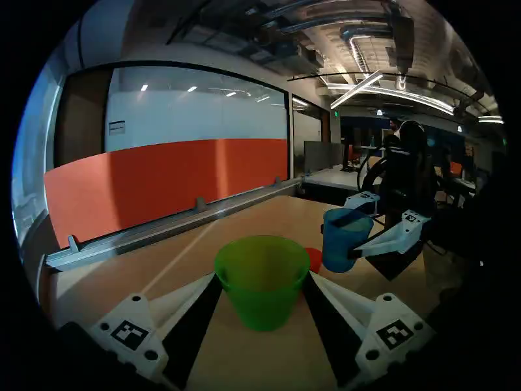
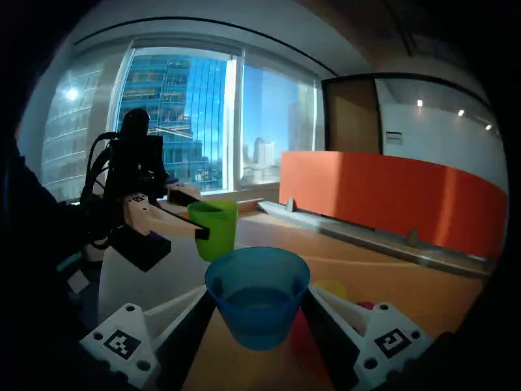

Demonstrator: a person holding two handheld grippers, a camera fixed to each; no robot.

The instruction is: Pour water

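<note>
Fingers (image 1: 189,313) level, left gripper (image 1: 262,277) round green cup (image 1: 262,290), right gripper (image 2: 259,293) round blue cup (image 2: 257,306)

Wooden table (image 1: 260,215), orange wall panel (image 1: 163,182), tall windows (image 2: 176,117) onto skyscrapers, ceiling strip lights (image 1: 355,88)

My left gripper (image 1: 262,281) has its fingertips tucked against the green cup (image 1: 262,290), so I can't see the pads. From this low angle I can't tell whether that cup holds anything. A red thing (image 1: 314,259) peeks out past it, mostly covered, and I can't say what it is. In the right gripper view the blue cup (image 2: 258,300) masks most of a yellow thing (image 2: 332,287) and a red patch (image 2: 298,333). Whatever holds the left gripper there is lost in shadow.
</note>
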